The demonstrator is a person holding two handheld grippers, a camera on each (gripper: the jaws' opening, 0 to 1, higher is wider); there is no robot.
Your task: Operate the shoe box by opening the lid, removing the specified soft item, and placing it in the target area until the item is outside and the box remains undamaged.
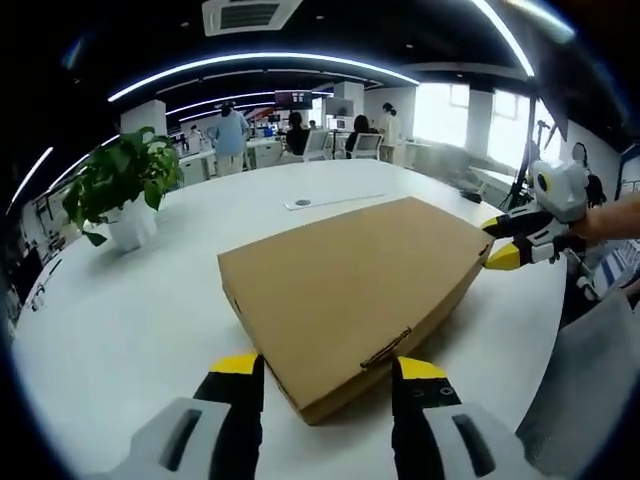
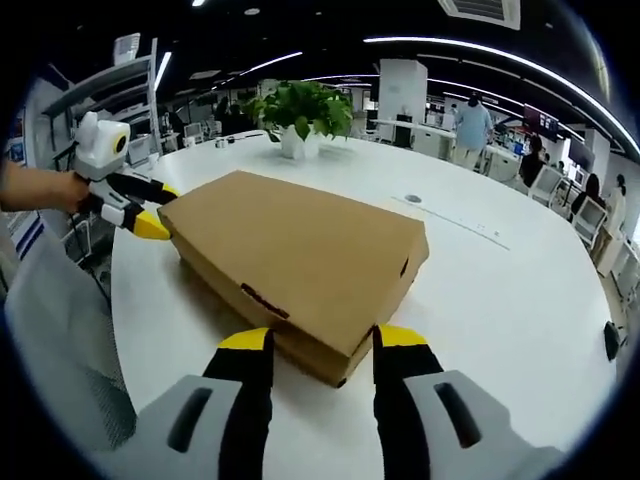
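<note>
Both grippers (image 1: 327, 385) (image 2: 313, 358): black jaws w/ yellow tips, grey-white housings

Open-plan office. Long white table (image 1: 150, 300), potted plant (image 1: 120, 190) on it. Rows of desks (image 2: 440, 140) with office chairs (image 1: 365, 145), people (image 1: 230, 135) standing and seated, strip lights (image 1: 260, 65), ceiling air vent (image 1: 245, 15), big windows (image 1: 470, 120).

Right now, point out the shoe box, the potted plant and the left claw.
shoe box (image 1: 350, 285): left gripper view, middle of its closed lid.
potted plant (image 2: 300, 110): right gripper view, its leaves.
left claw (image 1: 327, 372): left gripper view, between its yellow tips.
</note>
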